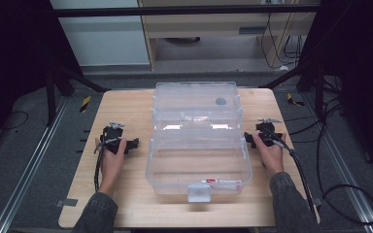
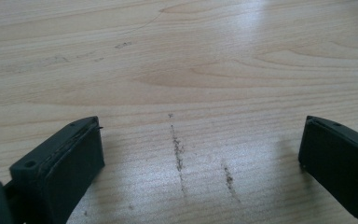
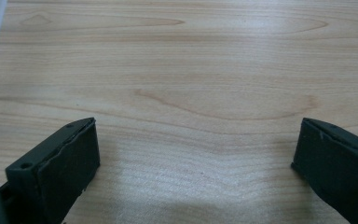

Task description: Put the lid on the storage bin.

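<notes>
Evidently nothing is begun: the left tool (image 1: 135, 143) and right tool (image 1: 247, 137), both open and empty, flank the untouched clear box (image 1: 198, 167) on the counter (image 1: 126, 104).

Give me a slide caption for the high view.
Two hand-held grippers, left and right, rest open on a wooden table either side of a clear plastic box.

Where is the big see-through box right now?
In the high view, the clear plastic box sits in the middle of the wooden table, between the left gripper and the right gripper, with its grey latch facing the person.
</notes>
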`<state>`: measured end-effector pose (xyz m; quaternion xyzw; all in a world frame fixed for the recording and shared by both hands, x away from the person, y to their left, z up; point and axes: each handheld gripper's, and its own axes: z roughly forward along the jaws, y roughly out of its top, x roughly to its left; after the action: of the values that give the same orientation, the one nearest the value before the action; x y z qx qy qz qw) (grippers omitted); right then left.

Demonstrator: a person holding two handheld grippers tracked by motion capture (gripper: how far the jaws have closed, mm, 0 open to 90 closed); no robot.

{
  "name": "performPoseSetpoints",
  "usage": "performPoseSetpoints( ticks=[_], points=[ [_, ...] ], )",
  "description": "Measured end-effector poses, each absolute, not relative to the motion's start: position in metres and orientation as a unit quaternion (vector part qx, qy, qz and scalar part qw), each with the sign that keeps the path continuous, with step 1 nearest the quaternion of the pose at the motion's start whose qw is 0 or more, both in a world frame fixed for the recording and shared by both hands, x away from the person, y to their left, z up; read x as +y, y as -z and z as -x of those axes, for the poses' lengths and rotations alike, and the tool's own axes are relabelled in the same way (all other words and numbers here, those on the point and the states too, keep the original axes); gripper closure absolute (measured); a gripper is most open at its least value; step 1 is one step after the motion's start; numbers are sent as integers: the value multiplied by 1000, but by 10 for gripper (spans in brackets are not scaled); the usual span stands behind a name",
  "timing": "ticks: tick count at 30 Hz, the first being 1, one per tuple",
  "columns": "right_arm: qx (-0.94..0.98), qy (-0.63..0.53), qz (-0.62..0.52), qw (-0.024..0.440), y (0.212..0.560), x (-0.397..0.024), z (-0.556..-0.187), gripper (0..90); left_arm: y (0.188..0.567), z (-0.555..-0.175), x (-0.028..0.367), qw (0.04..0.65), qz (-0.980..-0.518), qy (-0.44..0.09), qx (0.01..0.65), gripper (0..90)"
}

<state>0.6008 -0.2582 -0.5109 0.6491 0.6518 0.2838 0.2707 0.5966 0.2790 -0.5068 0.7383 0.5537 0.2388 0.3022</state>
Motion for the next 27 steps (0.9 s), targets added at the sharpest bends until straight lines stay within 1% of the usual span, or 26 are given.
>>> performPoseSetpoints(
  ticks=[6,8,9,10,11,12,14,15,16,19,22,23,24,25,26,27],
  points=[
    [649,-282,-653,269,510,-257,-600,12,507,-595,280,304,-742,-237,549,0],
    [673,-268,-632,274,505,-255,-594,63,506,-590,282,306,-752,-228,538,0],
    [673,-268,-632,274,505,-255,-594,63,506,-590,282,306,-752,-228,538,6],
    [692,-241,-603,314,497,-254,-583,69,502,-582,286,312,-759,-219,528,45],
    [692,-241,-603,314,497,-254,-583,69,502,-582,286,312,-759,-219,528,53],
    [706,-230,-578,340,485,-256,-567,64,494,-571,289,318,-764,-222,516,32],
    [711,-226,-559,361,469,-261,-546,62,481,-557,293,326,-767,-239,498,35],
    [716,-220,-547,374,461,-265,-536,64,481,-557,293,326,-767,-239,498,31],
    [719,-219,-538,382,451,-269,-524,68,468,-540,295,338,-773,-249,477,24],
    [740,-224,-514,371,427,-273,-506,71,449,-519,297,350,-781,-254,452,25],
    [753,-245,-483,374,400,-267,-493,95,436,-496,285,345,-808,-251,407,25],
    [753,-245,-483,374,400,-267,-493,95,436,-496,285,345,-808,-251,407,24],
    [761,-272,-459,369,386,-260,-485,135,431,-483,278,343,-818,-258,383,21],
    [761,-272,-459,369,386,-260,-485,135,431,-483,278,343,-818,-258,383,22],
    [777,-280,-433,360,377,-254,-482,166,422,-472,269,346,-832,-258,349,24],
    [777,-280,-433,360,377,-254,-482,166,422,-472,269,346,-832,-258,349,24]
  ],
)
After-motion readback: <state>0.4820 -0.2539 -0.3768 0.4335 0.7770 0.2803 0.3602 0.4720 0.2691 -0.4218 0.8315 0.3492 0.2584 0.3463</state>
